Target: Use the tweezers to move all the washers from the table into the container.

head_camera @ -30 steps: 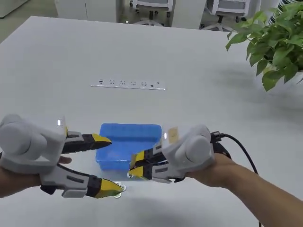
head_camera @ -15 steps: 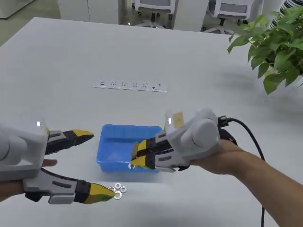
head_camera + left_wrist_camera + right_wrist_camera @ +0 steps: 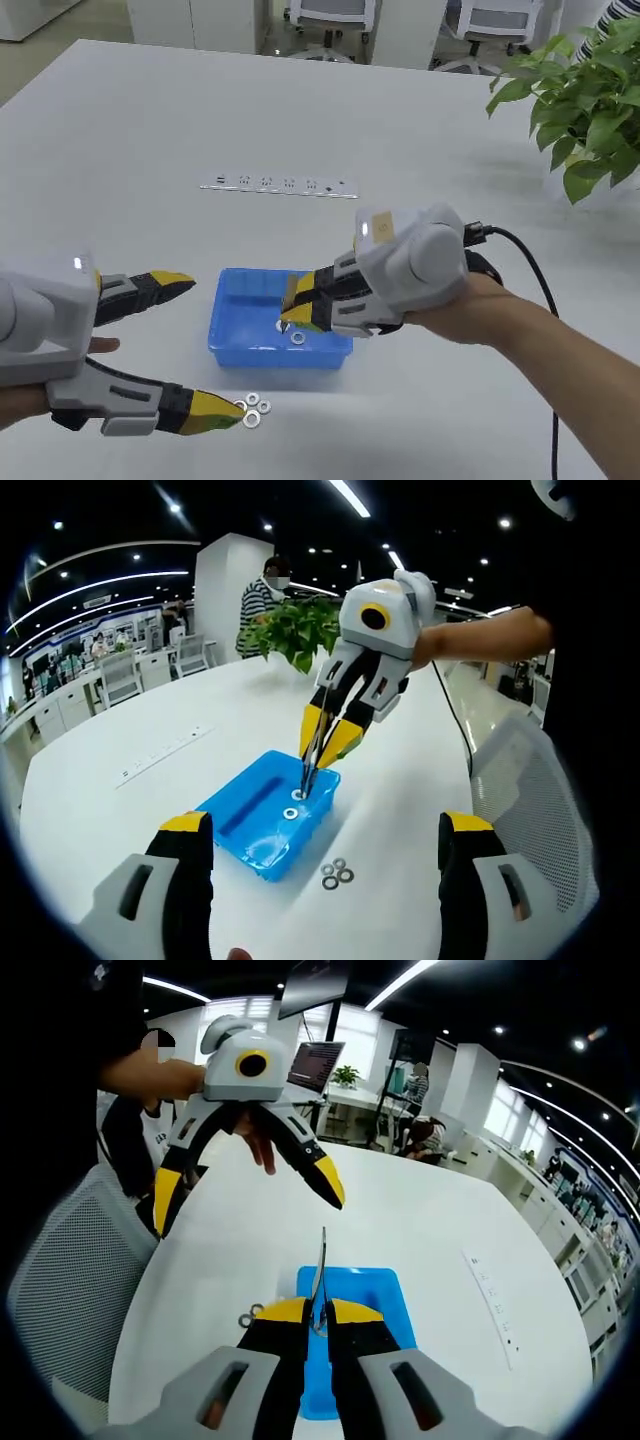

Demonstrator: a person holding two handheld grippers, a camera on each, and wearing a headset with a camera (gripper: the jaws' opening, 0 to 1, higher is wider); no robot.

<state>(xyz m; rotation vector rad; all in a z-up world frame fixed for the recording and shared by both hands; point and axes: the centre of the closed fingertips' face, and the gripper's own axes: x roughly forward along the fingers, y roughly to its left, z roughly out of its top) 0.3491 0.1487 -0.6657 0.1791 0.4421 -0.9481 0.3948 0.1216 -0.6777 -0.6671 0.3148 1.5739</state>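
Clamped tight in the right gripper (image 3: 298, 308): tweezers (image 3: 308, 765), tips down in the blue container (image 3: 228, 338), just above 1 washer (image 3: 298, 338). At near left, spread wide and empty: left gripper (image 3: 212, 347), 3 washers (image 3: 253, 408) on the table (image 3: 450, 180) just beside its nearer jaw.

Three washers (image 3: 252, 407) lie on the desk (image 3: 150, 120) near its front edge. One washer (image 3: 298, 338) is in the one blue container (image 3: 280, 356). There is one pair of tweezers (image 3: 308, 765), one plant (image 3: 585, 100) and one power strip (image 3: 278, 185).
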